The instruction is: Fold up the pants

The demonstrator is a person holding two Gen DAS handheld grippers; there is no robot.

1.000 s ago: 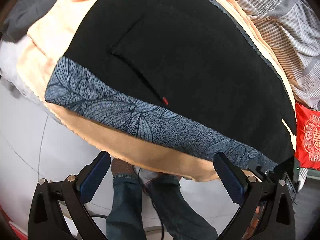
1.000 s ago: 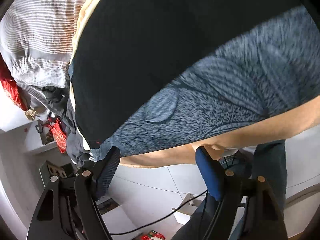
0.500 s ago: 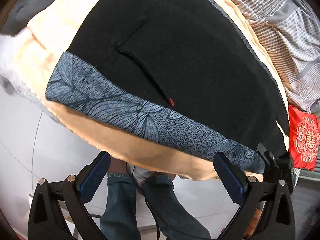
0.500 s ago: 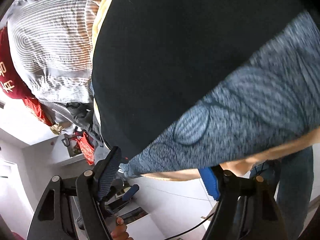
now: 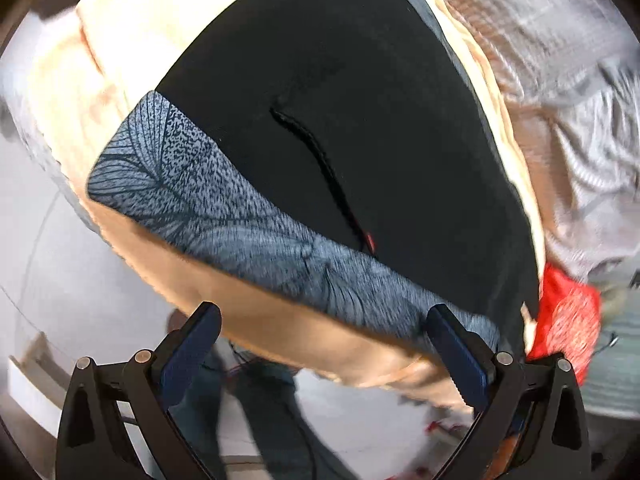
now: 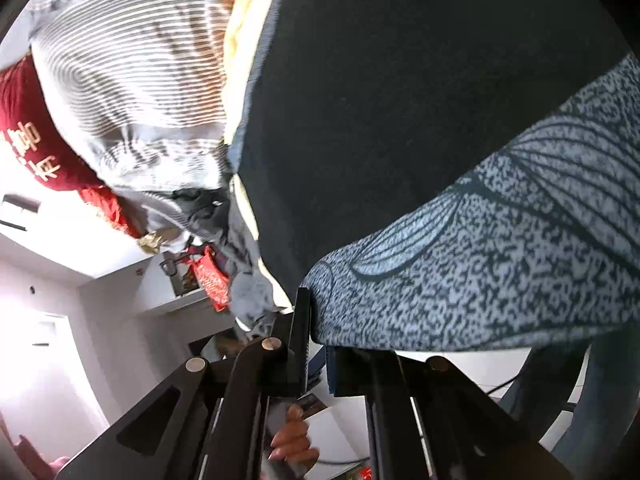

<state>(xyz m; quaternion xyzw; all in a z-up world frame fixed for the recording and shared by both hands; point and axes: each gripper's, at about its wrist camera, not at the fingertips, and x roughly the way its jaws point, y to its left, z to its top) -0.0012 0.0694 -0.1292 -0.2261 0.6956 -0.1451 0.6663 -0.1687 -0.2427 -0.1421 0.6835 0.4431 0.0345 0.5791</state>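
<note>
Gripping state, left wrist view: the left gripper (image 5: pixel 324 344) is held wide open, nothing between its blue fingers (image 5: pixel 192 344), hovering just off the near edge of the bed.
Pants: the black pants (image 5: pixel 340 120) are spread flat on the peach blanket (image 5: pixel 120 40), the patterned grey waistband (image 5: pixel 224 208) laid along the blanket's near edge, seemingly so both corners can be reached from the bedside.
Pocket: a slit with a small red tab (image 5: pixel 370 240) is seen near the waistband; no lettering can be read on it.
Aim: the open fingers are lined up with the waistband's middle stretch, probably ahead of a pinch.

Gripping state, right wrist view: the right gripper (image 6: pixel 318 320) is clamped on the waistband's end corner (image 6: pixel 400 300), the cloth pinched between the jaws, apparently to lift that corner for the fold.
Surroundings: striped bedding (image 6: pixel 132 68) is bunched at the far left side.
Writing: pale characters are printed on a red cloth (image 6: pixel 28 140); they are too tilted to be read.
</note>
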